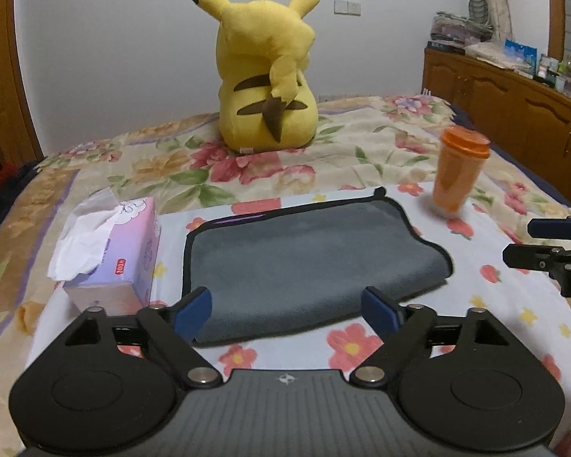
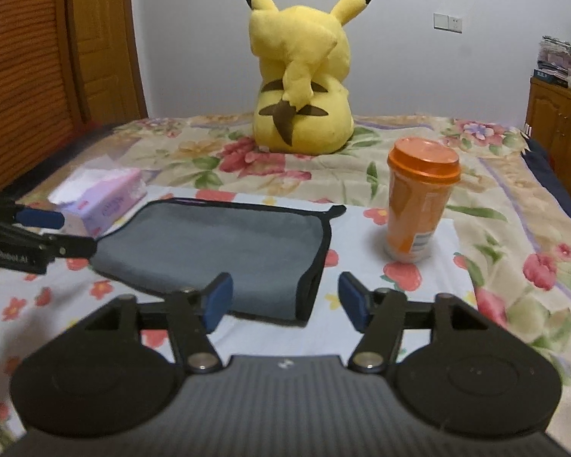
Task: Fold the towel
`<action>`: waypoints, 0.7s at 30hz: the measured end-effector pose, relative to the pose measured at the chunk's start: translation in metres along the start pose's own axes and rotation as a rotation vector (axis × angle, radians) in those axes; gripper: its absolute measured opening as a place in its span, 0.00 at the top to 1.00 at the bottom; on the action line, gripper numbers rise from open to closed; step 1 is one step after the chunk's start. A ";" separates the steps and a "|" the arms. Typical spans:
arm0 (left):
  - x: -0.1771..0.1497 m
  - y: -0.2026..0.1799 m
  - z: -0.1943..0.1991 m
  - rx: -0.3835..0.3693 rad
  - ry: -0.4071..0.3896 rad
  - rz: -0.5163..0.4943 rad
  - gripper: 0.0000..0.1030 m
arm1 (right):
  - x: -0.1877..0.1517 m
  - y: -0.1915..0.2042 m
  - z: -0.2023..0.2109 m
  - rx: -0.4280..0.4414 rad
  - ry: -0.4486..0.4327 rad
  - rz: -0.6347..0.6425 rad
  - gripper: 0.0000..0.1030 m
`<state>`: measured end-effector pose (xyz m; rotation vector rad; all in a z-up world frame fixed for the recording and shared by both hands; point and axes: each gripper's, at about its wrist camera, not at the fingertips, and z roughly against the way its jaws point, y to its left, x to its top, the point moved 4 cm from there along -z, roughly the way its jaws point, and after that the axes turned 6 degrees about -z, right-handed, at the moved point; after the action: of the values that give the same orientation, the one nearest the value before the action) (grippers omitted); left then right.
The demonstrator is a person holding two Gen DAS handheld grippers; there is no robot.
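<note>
A grey towel [image 1: 308, 259] with black edging lies folded on a floral cloth on the bed; it also shows in the right wrist view [image 2: 224, 243]. My left gripper [image 1: 289, 306] is open and empty, its blue pads just above the towel's near edge. My right gripper [image 2: 285, 297] is open and empty, at the towel's near right corner. Each gripper shows in the other's view: the right gripper [image 1: 521, 242] at the right edge, the left gripper [image 2: 76, 232] at the left edge by the towel's left side.
A pink tissue box [image 1: 122, 251] stands left of the towel. An orange lidded cup [image 2: 418, 205] stands to its right. A yellow plush toy [image 1: 266, 72] sits behind. A wooden cabinet [image 1: 514, 114] lines the right wall.
</note>
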<state>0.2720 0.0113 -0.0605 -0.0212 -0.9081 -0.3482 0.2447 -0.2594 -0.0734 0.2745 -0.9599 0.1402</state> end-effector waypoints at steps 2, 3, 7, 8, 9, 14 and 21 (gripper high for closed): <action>0.000 -0.004 0.012 0.000 -0.013 0.005 0.06 | 0.000 0.002 0.010 -0.009 -0.012 0.004 0.21; 0.001 -0.006 0.017 -0.001 -0.020 0.008 0.02 | 0.000 0.004 0.015 -0.016 -0.019 0.005 0.17; 0.001 -0.014 0.040 -0.009 -0.048 0.024 0.00 | 0.000 0.006 0.033 -0.013 -0.037 -0.007 0.09; 0.001 -0.016 0.045 -0.010 -0.052 0.027 0.00 | 0.000 0.007 0.037 -0.004 -0.036 -0.009 0.04; 0.001 -0.017 0.049 -0.011 -0.054 0.029 0.00 | -0.001 0.008 0.040 -0.001 -0.039 -0.010 0.02; 0.001 -0.023 0.073 0.011 -0.067 0.038 0.00 | -0.001 0.014 0.058 -0.017 -0.050 0.001 0.00; 0.006 -0.025 0.105 0.083 -0.087 0.044 0.00 | 0.001 0.021 0.085 -0.014 -0.076 -0.004 0.00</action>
<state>0.1868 0.0034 0.0057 0.0204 -1.0061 -0.2697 0.1733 -0.2644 -0.0230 0.2702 -1.0357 0.1199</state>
